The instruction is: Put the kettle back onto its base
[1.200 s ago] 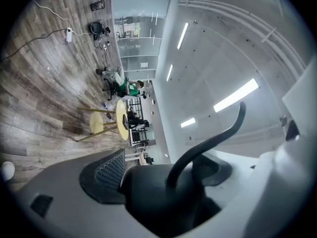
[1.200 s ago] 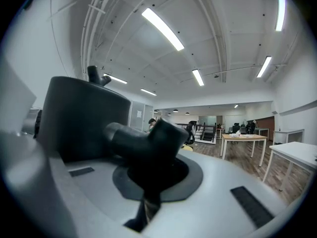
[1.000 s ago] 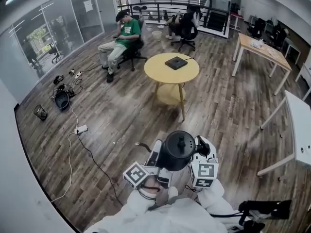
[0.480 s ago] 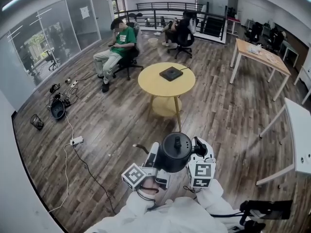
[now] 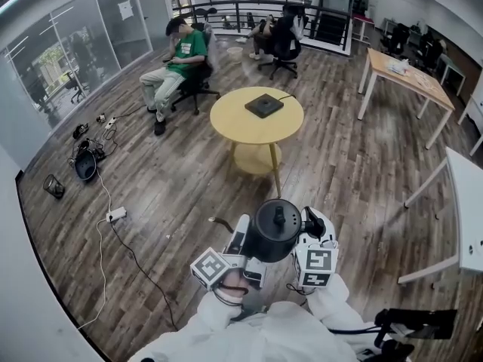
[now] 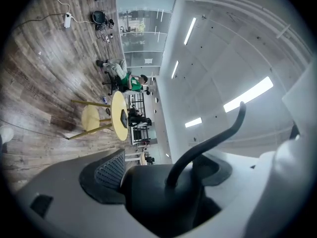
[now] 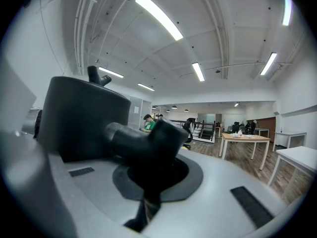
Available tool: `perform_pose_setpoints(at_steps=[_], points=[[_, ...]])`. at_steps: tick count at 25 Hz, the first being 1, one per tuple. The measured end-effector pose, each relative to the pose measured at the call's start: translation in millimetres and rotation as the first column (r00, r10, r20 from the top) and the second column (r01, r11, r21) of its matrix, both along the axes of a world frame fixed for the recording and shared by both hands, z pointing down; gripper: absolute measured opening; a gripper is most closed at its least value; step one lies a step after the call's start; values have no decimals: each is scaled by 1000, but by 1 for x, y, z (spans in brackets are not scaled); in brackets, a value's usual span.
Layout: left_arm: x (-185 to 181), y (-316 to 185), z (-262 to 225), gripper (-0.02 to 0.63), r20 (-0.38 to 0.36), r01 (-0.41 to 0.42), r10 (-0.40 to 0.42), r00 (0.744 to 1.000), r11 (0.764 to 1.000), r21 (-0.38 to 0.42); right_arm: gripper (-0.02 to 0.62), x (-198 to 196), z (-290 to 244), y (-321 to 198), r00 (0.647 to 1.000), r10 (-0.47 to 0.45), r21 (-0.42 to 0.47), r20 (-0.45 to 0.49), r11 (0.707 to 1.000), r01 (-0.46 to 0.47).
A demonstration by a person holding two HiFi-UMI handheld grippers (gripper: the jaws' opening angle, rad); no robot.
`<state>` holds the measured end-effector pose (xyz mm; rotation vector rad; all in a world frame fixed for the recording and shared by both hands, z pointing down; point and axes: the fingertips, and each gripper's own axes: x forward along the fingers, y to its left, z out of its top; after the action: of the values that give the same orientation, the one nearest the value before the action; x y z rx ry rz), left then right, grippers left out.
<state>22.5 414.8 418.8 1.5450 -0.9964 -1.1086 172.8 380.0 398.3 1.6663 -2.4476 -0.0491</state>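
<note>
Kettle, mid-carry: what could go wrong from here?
The kettle hangs over floor, left gripper at its spout, right gripper on its handle; a slip would likely drop it.
The base on the round table is small; off-centre seating could tip the kettle.
A cable lies left of the path: trip risk.

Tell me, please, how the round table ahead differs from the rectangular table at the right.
The round table has a yellow top and yellow legs; the rectangular table has a pale wooden top on white legs. The round table carries a flat black base with a cord; the rectangular table carries only small pale items. Both stand on the wood floor.
</note>
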Motion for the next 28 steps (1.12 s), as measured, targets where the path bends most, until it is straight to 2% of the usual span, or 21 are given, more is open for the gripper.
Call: perform_pose_setpoints(at_steps=[10,17,28], points=[[-11,-83,-7,416,-27,-39,40,999,999,23,11,-12,-7,-76,999,36,27,-7,999,-36],[-25,-141,-9,416,-15,-62,63,998,997,36,11,-24,-8,-131,998,62,26,-10,998,-61],[-69,-238,-16,416,-21,-53,54,998,998,41,11,-70,-19,-228,998,58,45,-5,997,-57]])
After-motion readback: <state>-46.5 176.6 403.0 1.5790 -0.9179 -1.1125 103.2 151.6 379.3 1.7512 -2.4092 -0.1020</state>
